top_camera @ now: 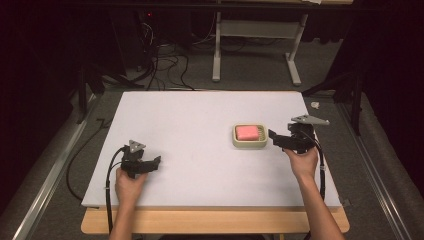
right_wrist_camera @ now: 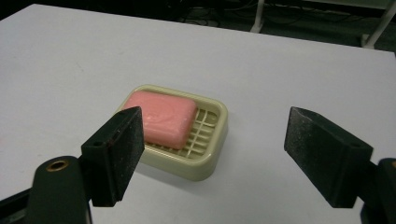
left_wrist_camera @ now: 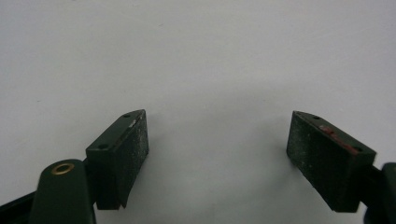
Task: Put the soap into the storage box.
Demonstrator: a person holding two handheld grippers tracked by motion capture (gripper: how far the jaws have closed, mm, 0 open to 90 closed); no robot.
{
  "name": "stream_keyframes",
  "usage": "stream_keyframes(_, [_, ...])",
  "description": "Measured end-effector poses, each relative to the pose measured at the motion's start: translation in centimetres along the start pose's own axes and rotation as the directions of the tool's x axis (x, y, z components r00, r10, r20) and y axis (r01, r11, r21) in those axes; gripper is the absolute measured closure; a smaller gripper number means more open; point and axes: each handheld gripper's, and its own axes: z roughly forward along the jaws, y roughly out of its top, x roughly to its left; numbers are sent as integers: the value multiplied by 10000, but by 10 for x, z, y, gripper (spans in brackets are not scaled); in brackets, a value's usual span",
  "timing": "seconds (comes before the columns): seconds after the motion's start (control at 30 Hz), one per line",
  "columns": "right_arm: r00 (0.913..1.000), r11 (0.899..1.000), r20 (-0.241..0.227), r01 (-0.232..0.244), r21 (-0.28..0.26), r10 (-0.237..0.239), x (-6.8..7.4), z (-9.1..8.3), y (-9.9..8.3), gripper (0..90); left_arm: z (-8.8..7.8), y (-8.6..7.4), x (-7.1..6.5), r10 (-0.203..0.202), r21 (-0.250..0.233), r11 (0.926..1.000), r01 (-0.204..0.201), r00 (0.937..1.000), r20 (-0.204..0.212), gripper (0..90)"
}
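While the left gripper (top_camera: pixel 150 164) sits idle at the near left of the table (top_camera: pixel 190 165), jaws spread wide over bare white surface with nothing between them, the risk is all on the right side. Soap (top_camera: pixel 247 132) lies in the soap dish (top_camera: pixel 238 142), right of centre, dish flat on the table. Right gripper (top_camera: pixel 274 139) is just right of the dish, jaws apart and empty, aimed at it.

Risks, my read:
- Dish is light plastic; a jaw clipping its rim would likely shove or tip it.
- Soap looks smooth and rounded; an off-centre pinch could squirt it out.
- Soap sits off toward one end, so slats show at the other; a jaw may snag the rim.

Soap: pink rounded bar, faint embossing on top. Dish: cream, rounded rectangle, slatted floor.
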Motion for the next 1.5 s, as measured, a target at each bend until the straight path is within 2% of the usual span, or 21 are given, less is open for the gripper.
stream_keyframes(0.4, [9994,9994,83,-330,-137,331,-12,-11,-11,208,0,0,0,2,-1,10000,-2,10000,1,214])
stream_keyframes(0.87, [9983,9982,106,-562,-220,564,-19,-19,-23,209,0,0,0,2,-2,10000,-2,10000,-3,214])
stream_keyframes(1.5, [9974,9972,84,-712,-207,714,-28,-26,-43,211,0,0,0,10,-3,10000,-10,10000,-12,215])
